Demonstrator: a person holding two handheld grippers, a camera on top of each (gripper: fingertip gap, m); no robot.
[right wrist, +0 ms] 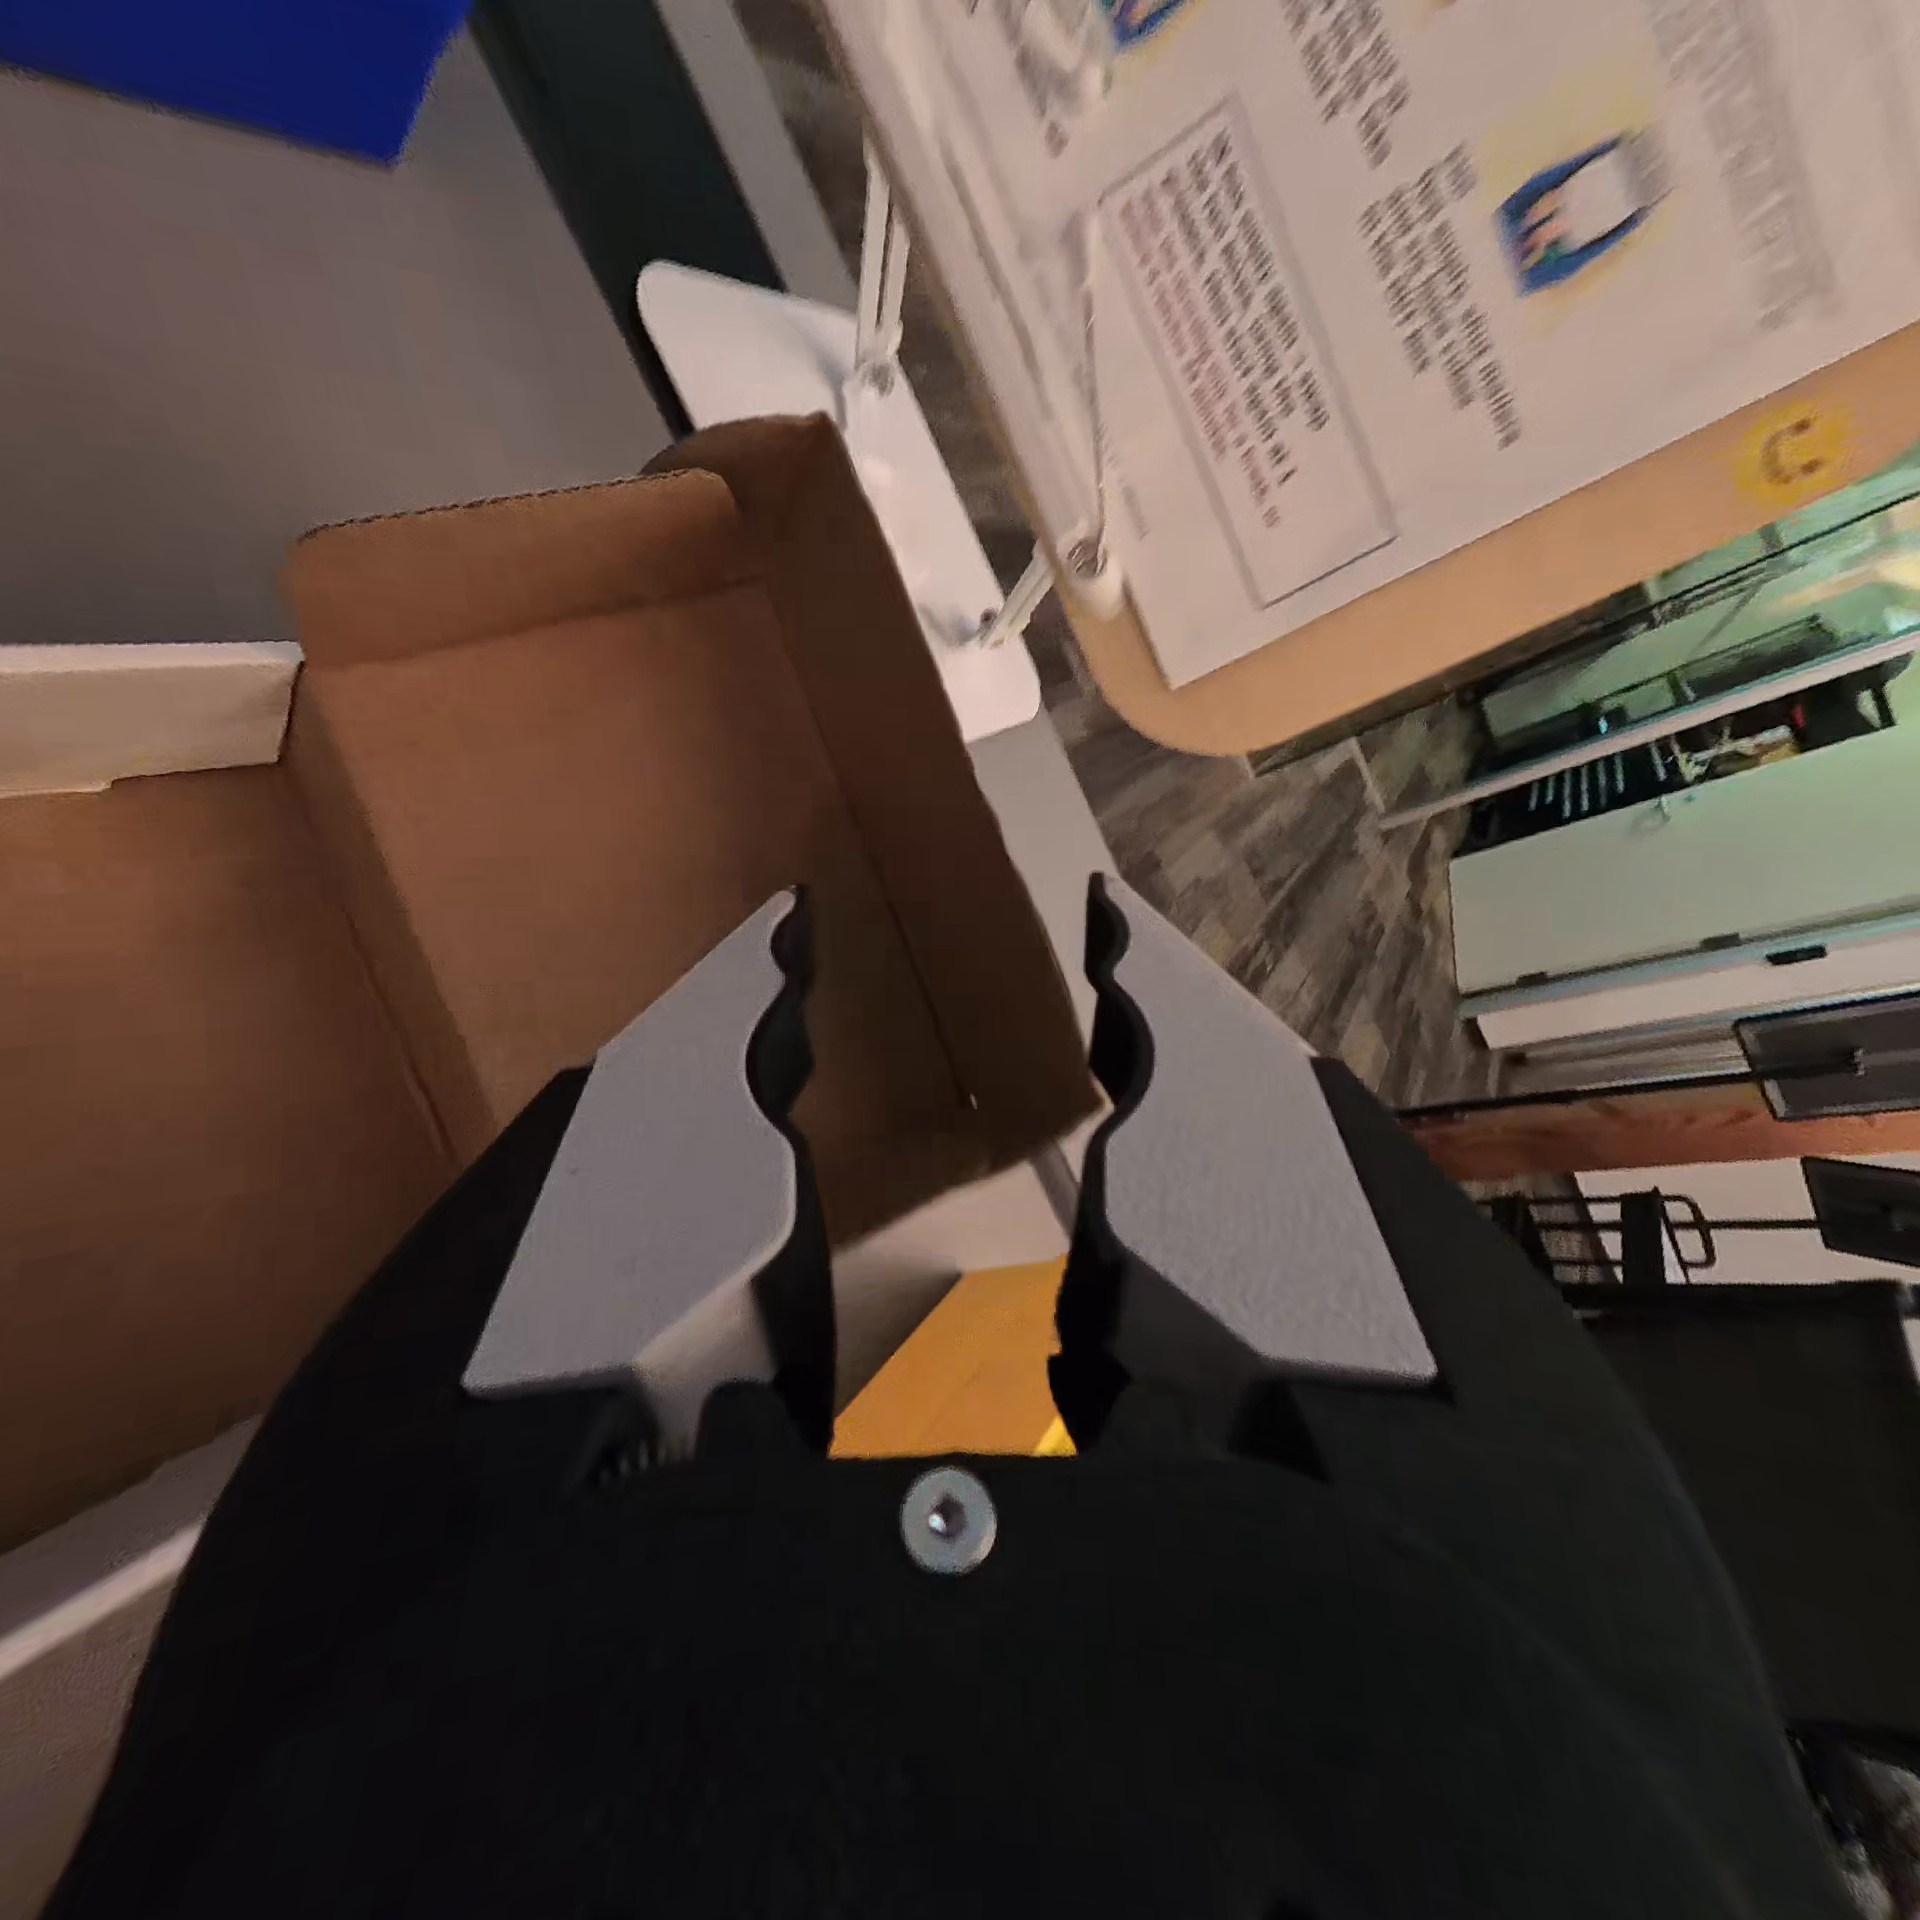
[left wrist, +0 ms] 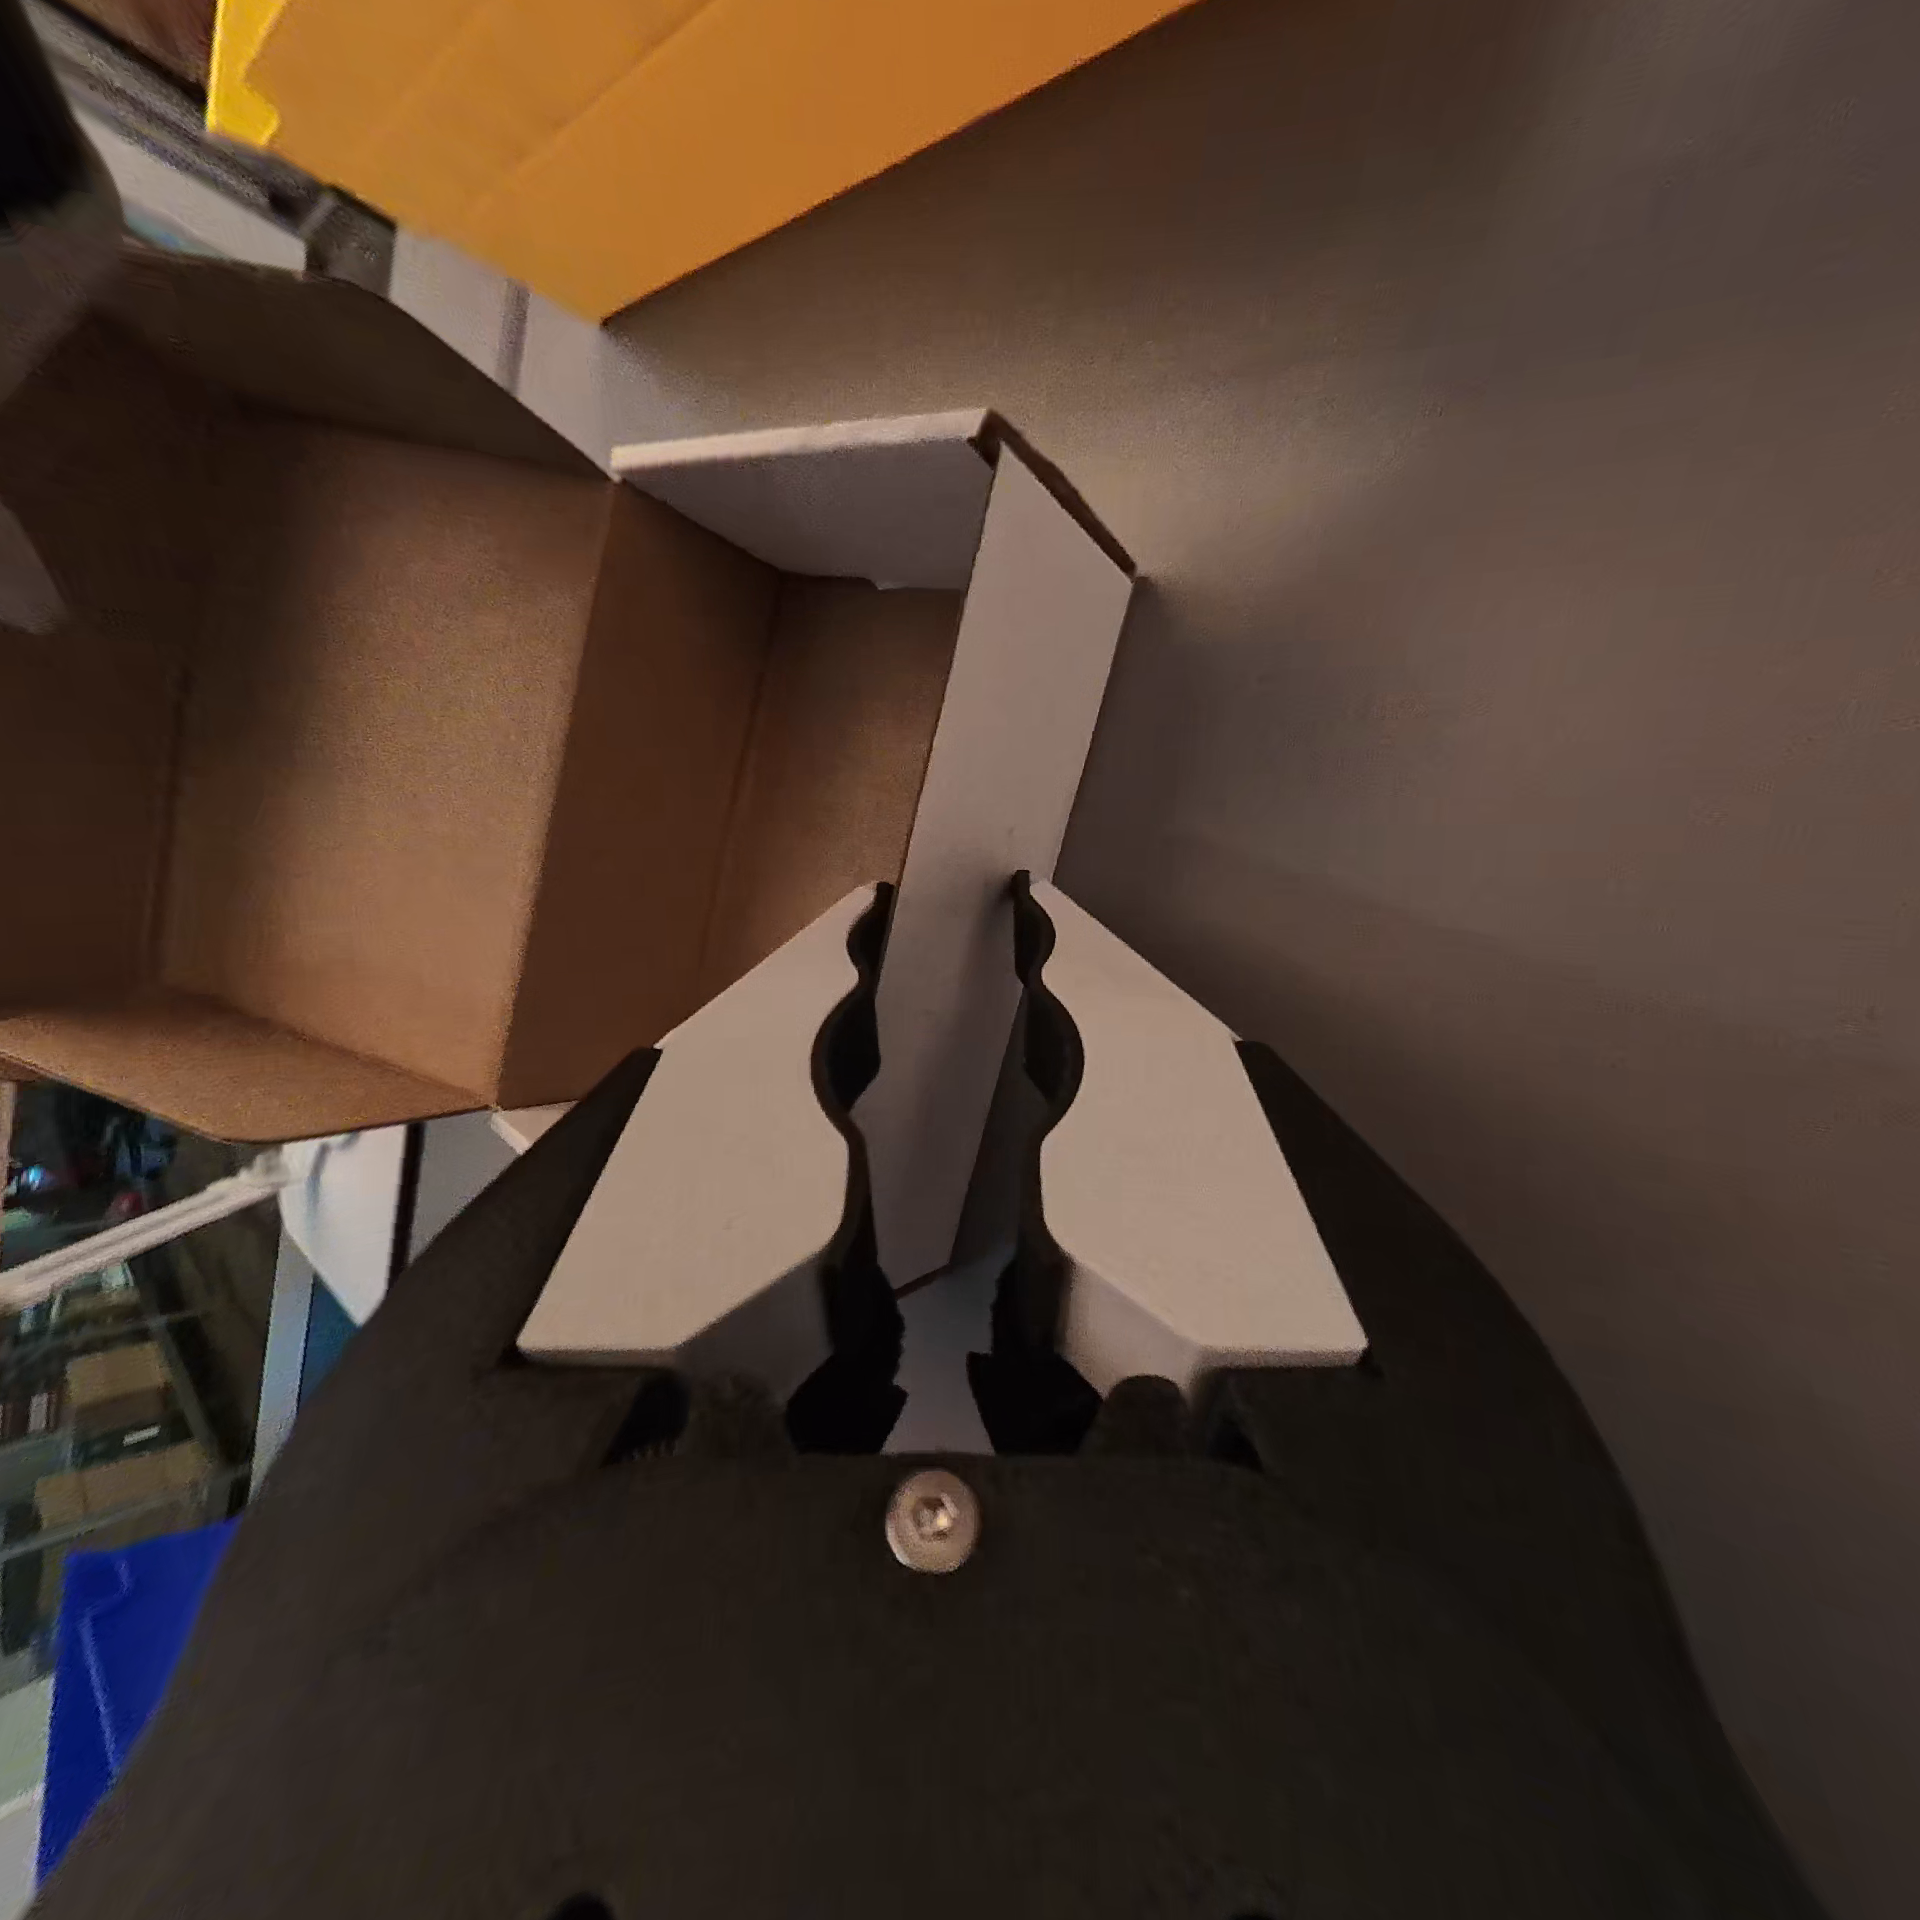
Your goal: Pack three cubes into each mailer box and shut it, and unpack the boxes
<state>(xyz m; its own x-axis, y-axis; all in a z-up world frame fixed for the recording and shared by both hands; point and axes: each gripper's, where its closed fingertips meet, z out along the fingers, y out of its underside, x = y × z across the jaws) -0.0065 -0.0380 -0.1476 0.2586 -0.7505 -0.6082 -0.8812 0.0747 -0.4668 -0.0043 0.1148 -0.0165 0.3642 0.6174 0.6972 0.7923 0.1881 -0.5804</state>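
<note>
An open mailer box (left wrist: 416, 779), white outside and brown inside, lies on the grey table (left wrist: 1455, 727). Its inside shows no cubes. My left gripper (left wrist: 951, 888) is shut on the box's white side wall (left wrist: 1018, 727), which runs up between the two fingers. In the right wrist view the box's brown lid (right wrist: 571, 779) stands open with a side flap (right wrist: 894, 790) folded up. My right gripper (right wrist: 945, 888) is open, its fingers on either side of that flap's edge and not pressing it. No cubes are in view.
Yellow padded envelopes (left wrist: 675, 156) lie at the table's far side, one also below my right gripper (right wrist: 956, 1371). A blue bin (left wrist: 114, 1662) stands off the table edge. A white lamp base (right wrist: 748, 343) and a board with printed sheets (right wrist: 1351, 312) lie beyond the box.
</note>
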